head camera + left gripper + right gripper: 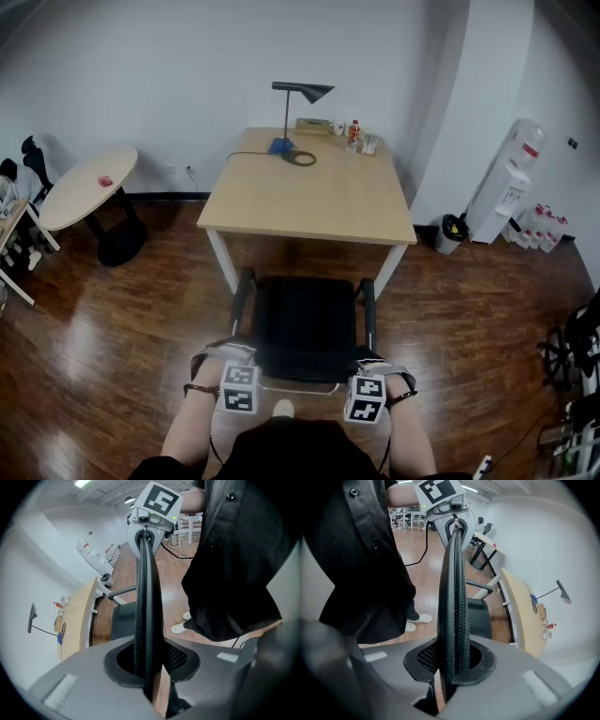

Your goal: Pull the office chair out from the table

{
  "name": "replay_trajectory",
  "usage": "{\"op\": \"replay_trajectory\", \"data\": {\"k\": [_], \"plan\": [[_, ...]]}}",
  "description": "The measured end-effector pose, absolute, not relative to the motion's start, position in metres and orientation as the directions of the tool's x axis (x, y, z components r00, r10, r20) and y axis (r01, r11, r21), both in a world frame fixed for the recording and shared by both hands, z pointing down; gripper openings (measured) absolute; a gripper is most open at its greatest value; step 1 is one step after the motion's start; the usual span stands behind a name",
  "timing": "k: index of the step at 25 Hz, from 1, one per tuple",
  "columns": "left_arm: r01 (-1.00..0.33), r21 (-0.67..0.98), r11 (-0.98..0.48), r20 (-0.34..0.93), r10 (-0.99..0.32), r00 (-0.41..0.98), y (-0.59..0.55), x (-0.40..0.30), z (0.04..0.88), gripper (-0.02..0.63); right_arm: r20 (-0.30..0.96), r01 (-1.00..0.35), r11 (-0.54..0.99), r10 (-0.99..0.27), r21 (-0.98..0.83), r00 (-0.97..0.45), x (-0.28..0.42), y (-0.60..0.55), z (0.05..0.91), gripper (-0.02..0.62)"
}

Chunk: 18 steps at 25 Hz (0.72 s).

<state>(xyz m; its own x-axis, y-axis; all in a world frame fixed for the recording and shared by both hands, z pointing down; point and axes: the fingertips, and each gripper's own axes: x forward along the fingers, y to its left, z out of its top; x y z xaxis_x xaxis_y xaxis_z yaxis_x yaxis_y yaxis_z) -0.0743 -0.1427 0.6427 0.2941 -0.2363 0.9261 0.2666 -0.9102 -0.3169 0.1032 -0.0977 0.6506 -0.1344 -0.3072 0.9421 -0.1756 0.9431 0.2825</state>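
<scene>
By the near edge of the table point(309, 202), head view: the office chair point(305, 323) stood drawn up close, black seat toward the table and backrest point(300, 375) nearest the person.
Tabletop: a black desk lamp point(298, 94) and some small bottles point(354, 131) sat along the far edge.
Room: a round table point(89, 183) stood at the left and a water dispenser point(511, 183) at the right, on a dark wood floor.
Grippers, head view: the left gripper point(232, 354) and the right gripper point(372, 364) sat at the backrest's two top corners.
Left gripper view: its jaws were clamped on the backrest's black mesh rim point(145, 611), which ran away to the right gripper at the far end. The person's black shirt point(234, 559) filled the right side.
Right gripper view: its jaws were closed tight on the same rim. The left gripper showed at the far end, with the table beyond at the right.
</scene>
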Motion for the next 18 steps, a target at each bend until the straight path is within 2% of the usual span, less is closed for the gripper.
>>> {"op": "replay_trajectory", "data": {"k": [18], "plan": [[0.26,-0.355,-0.898,0.912,-0.271,0.309,-0.09,-0.082,0.641,0.081,0.942,-0.172,0.943,-0.31,0.287,-0.127,0.095,-0.042,0.649,0.061]]}}
